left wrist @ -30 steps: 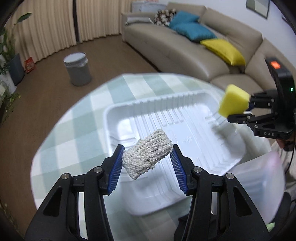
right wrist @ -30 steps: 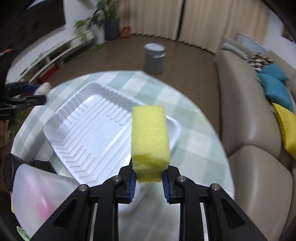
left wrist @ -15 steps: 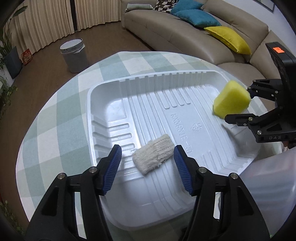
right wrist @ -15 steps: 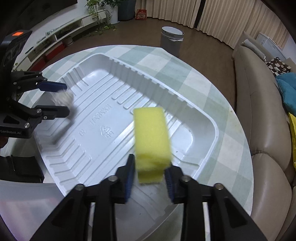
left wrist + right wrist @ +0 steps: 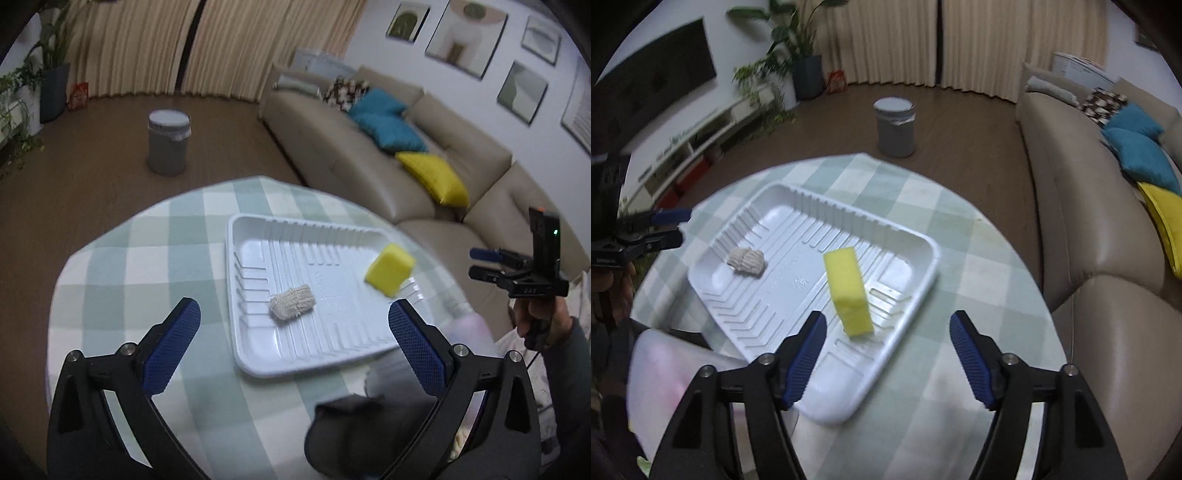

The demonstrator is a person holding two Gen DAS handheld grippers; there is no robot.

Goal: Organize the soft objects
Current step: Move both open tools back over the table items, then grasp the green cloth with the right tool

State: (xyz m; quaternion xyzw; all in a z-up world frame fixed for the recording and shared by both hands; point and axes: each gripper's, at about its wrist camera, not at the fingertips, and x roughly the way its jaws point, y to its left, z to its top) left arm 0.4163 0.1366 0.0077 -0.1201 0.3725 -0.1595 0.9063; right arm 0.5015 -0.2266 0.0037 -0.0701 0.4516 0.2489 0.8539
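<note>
A woven pad (image 5: 293, 302) and a yellow sponge (image 5: 848, 291) are contained in the white tray (image 5: 295, 363). Both the left gripper (image 5: 293, 338) and right gripper (image 5: 888, 354) have just been spread wide, with nothing grasped.

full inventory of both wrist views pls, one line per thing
tray: 1, white, on table
sponge: 1, yellow, in tray
knit pad: 1, off-white, in tray
table: 1, green-white check cloth
bin: 1, grey, on floor
sofa: 1, beige, behind table
cushions: 2 blue, 1 yellow, 1 patterned, on sofa
plant: 1, green, by curtains
left gripper: open, empty, jaws just opened
right gripper: open, empty, jaws just opened
</note>
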